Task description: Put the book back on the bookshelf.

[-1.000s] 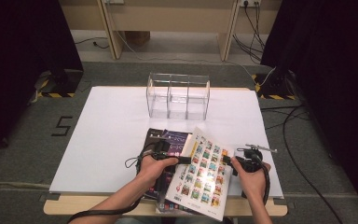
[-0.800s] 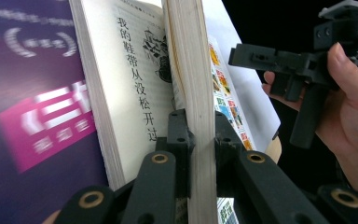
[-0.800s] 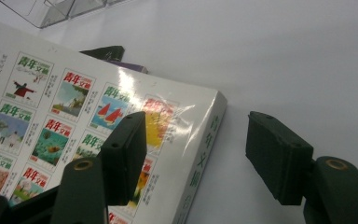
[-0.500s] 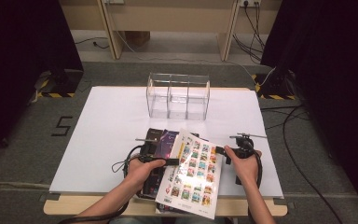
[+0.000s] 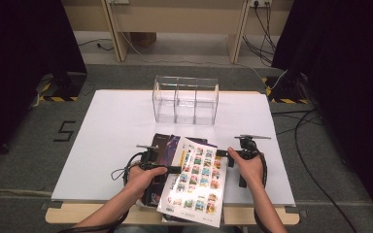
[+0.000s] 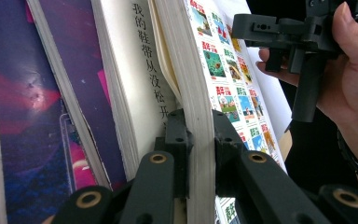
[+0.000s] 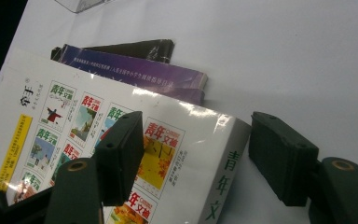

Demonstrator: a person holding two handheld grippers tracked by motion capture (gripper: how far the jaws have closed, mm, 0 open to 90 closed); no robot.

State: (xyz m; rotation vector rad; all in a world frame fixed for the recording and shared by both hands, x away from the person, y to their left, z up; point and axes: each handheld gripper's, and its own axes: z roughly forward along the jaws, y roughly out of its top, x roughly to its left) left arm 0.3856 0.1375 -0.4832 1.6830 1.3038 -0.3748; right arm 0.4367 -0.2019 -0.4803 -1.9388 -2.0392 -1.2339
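A white-covered book (image 5: pixel 196 187) printed with rows of small pictures lies tilted on top of a stack near the table's front edge. My left gripper (image 5: pixel 175 169) is shut on its page edge; in the left gripper view the jaws (image 6: pixel 198 126) pinch the thick block of pages (image 6: pixel 200 84). My right gripper (image 5: pixel 229 156) is at the book's spine side. In the right gripper view it (image 7: pixel 198 149) stands open, one jaw over the cover (image 7: pixel 74 121) and the other off the spine's corner, neither pressing.
Under the white book lie a purple book (image 7: pixel 135 70) and a dark one (image 5: pixel 158 141). A clear acrylic three-compartment organizer (image 5: pixel 185 99) stands at the back of the white table (image 5: pixel 121 121). Cables run across the floor at the right.
Both hands have shifted left, and the white book has gone left with the left gripper. The left grip on the page edge is unchanged.
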